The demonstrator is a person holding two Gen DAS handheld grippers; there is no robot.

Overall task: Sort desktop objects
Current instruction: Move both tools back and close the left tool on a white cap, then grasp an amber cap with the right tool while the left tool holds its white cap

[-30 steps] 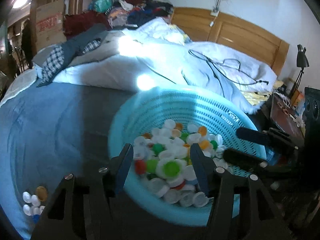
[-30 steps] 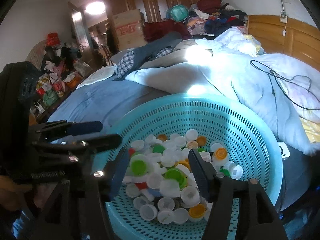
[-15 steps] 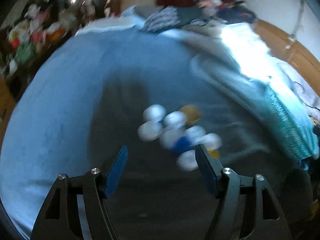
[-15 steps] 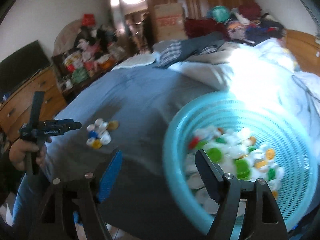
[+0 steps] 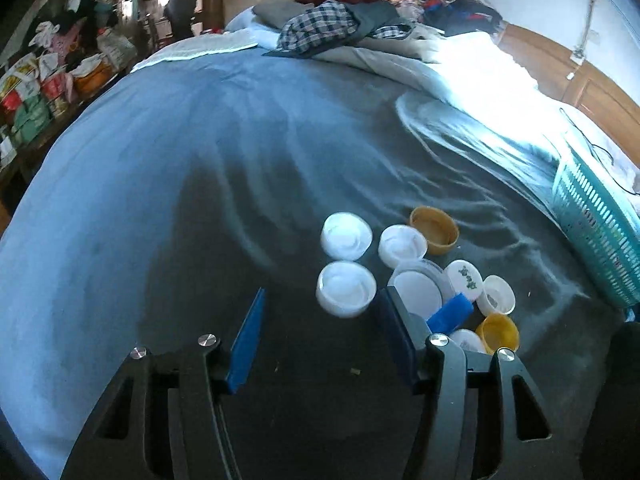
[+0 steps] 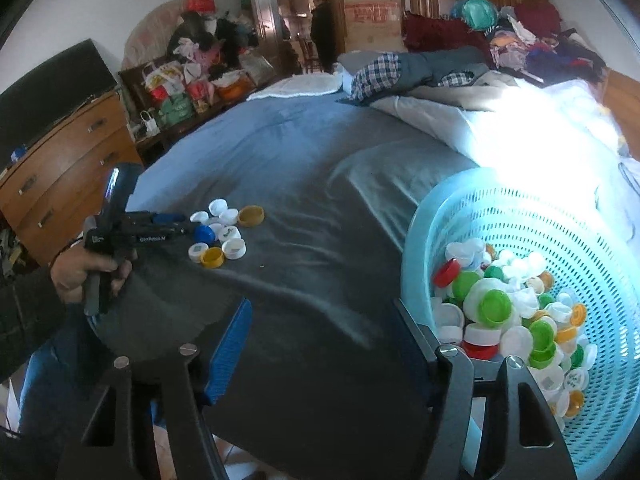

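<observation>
Faintly, green print on one white cap (image 5: 469,279), unreadable.

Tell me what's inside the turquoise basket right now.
The turquoise basket holds a heap of loose bottle caps: white, green, red, orange. Lower layers are covered by the top ones, and the right gripper hides the near rim.

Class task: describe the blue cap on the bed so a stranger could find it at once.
Start at the turquoise basket, then look left across the grey bedspread to the loose cluster of caps. The blue cap is the only blue one; its neighbours are white or yellow.
</observation>
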